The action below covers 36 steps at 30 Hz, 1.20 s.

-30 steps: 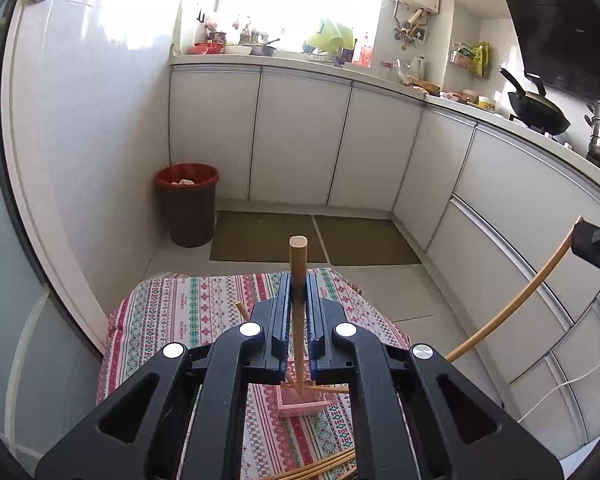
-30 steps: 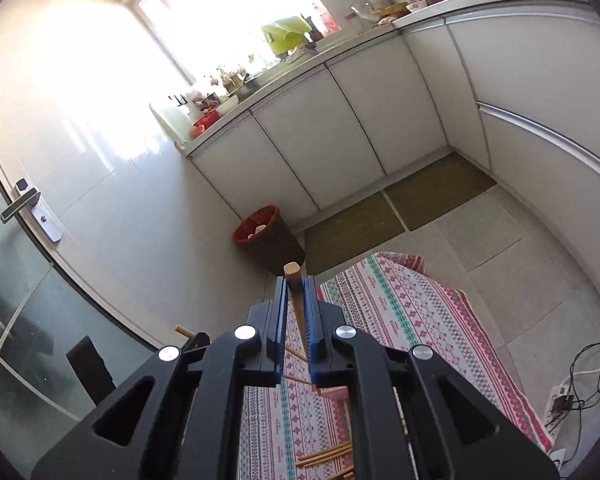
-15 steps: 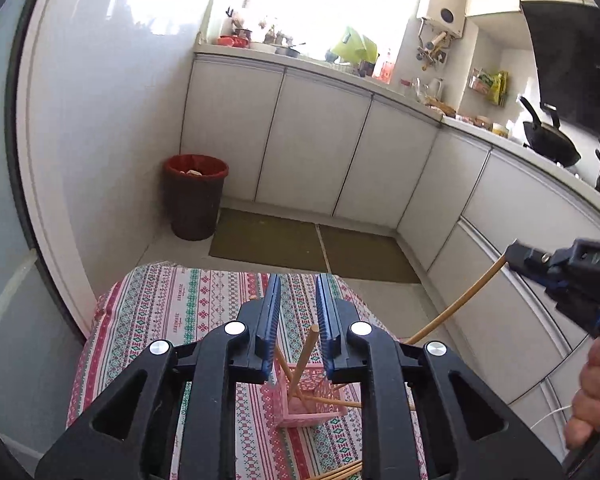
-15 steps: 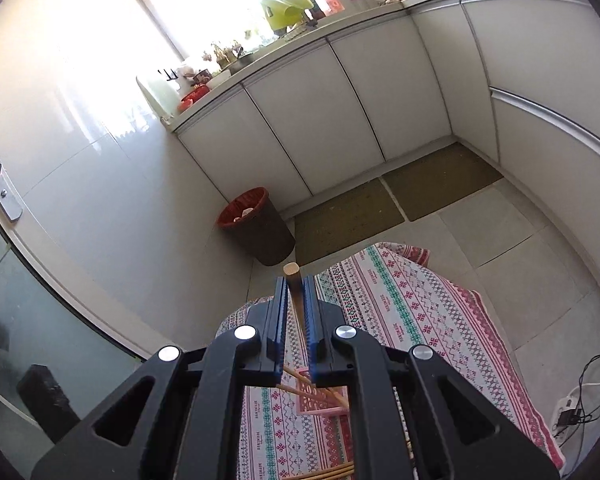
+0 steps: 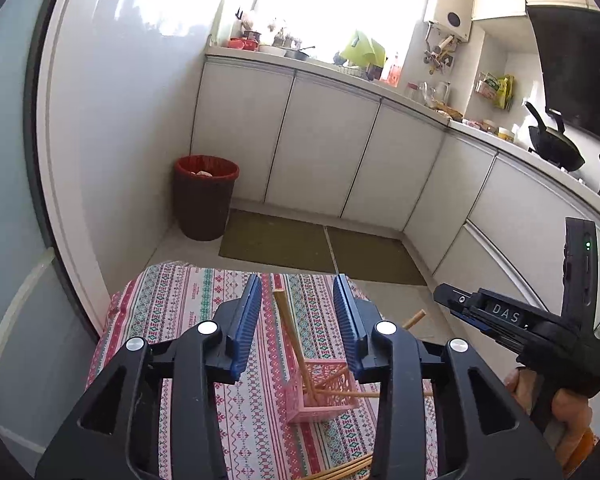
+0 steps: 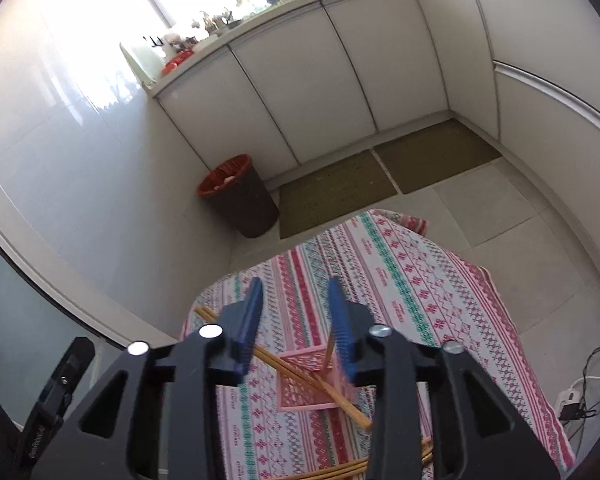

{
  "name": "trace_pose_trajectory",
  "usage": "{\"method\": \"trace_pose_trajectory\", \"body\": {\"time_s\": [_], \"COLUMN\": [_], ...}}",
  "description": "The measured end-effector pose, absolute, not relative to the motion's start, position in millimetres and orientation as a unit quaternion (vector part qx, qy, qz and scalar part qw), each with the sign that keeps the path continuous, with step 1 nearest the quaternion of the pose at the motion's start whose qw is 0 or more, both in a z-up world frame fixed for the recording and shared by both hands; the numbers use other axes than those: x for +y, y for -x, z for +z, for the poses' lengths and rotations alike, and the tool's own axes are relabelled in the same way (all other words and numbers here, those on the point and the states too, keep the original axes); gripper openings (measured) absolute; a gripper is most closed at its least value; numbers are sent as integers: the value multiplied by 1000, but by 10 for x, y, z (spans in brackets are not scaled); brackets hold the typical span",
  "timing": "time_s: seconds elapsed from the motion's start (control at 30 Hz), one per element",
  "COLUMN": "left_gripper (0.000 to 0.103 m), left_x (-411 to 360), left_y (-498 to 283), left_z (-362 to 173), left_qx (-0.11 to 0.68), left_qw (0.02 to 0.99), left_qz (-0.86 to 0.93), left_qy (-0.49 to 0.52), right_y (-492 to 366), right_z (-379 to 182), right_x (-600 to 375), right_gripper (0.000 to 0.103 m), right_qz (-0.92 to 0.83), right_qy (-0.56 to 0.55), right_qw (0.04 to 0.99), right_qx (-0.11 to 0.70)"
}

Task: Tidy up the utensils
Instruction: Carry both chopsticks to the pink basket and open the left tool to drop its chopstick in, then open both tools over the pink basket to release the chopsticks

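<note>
Pink lattice basket (image 5: 327,390) holds thin wooden chopsticks (image 5: 290,336) leaning every which way. Both tools, left tool (image 5: 298,312) and right tool (image 6: 296,312), are spread wide, gripping nothing.

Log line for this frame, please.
left gripper: open | right gripper: open | chopsticks: leaning in pink basket | spare chopsticks: on tablecloth

- My left black two-finger gripper with blue pads (image 5: 298,322) hangs with jaws spread wide, gripping nothing.
- My right black gripper with blue pads (image 6: 296,322) likewise gapes empty, tilted downward.
</note>
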<state>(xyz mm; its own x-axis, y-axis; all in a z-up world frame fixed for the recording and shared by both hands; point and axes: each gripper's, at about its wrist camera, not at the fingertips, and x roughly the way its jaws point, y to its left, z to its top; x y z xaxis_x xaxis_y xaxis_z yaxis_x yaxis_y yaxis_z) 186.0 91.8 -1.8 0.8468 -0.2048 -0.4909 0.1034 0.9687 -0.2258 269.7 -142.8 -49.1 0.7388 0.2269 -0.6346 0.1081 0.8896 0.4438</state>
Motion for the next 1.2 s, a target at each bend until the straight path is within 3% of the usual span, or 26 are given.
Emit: {"method": "trace_pose_trajectory", "body": {"time_s": [0.17,0.33,0.5,0.57,0.73,0.87,1.2], "left_gripper": [46,54,64,77,90,95,96], "left_x": [810,752,711,712,662,591,537], "left_y": [-1821,-1773,-1681,-1625,-1486,-1418,-1289], "left_z": [-77,-86,-96,-95,-127,-162,-304], "left_qx": [274,278,281,278,275,280,299], "left_qw": [956,957,957,958,960,958,952], "left_qz": [-75,-71,-61,-56,-51,-56,-58], "left_qy": [71,55,40,34,26,14,-5], "right_y": [-2517,-2336,-2132,-2045,-1831,-1680,-1376], "right_z": [-519,-484,-461,-454,-450,-471,-580], "right_x": [-1322,-1295,-1379,-1413,-1466,-1443,-1514], "right_gripper": [55,56,71,78,92,96,96], "right_qz": [-11,-31,-44,-55,-85,-108,-118], "right_qy": [-161,-123,-126,-125,-110,-86,-90], "right_qw": [920,929,930,931,934,936,928], "right_qx": [356,348,342,338,329,324,341]}}
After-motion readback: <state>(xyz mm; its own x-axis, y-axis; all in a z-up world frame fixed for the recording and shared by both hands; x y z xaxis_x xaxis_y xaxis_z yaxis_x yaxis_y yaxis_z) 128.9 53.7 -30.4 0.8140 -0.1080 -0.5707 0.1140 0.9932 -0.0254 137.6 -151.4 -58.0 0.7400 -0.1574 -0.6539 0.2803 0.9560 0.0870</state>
